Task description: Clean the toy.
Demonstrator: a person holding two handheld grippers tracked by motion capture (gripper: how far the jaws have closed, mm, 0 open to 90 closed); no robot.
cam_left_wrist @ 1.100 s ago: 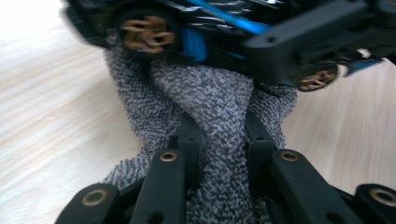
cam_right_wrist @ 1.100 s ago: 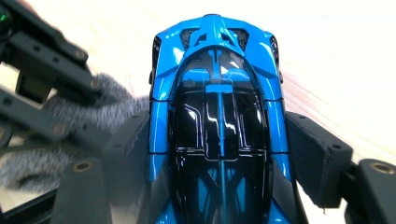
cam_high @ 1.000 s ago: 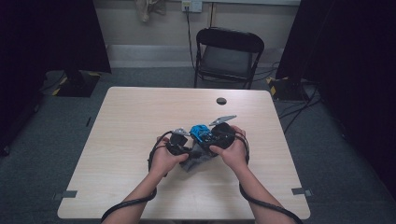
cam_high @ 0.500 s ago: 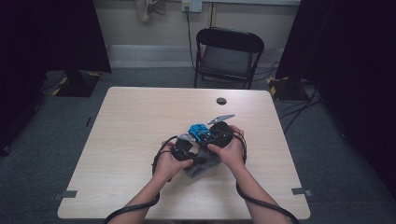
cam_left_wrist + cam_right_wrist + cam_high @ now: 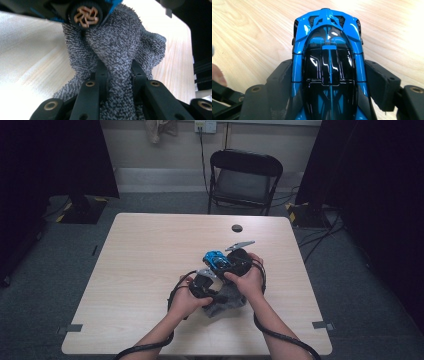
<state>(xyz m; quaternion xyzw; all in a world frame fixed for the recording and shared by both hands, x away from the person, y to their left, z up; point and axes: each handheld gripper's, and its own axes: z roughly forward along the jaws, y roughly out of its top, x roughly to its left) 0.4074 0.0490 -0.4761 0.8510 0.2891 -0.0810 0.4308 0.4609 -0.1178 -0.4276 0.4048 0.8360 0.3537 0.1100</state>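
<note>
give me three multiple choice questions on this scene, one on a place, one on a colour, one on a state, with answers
1. Where on the pale wooden table does the small round black object lie?
A. near the far edge, toward the folding chair
B. at the near left corner
C. under the cloth

2. What colours is the glossy toy car?
A. red and white
B. blue and black
C. all yellow

3. What are the left tongs doing?
A. standing open over bare table
B. shut on the grey fuzzy cloth
C. gripping the toy car

Answers:
1 A, the high view shows it by the far edge, in front of the black folding chair.
2 B, the right gripper view shows a blue body with a black roof, between the right tongs.
3 B, the left gripper view shows cloth pinched between the jaws.
</note>
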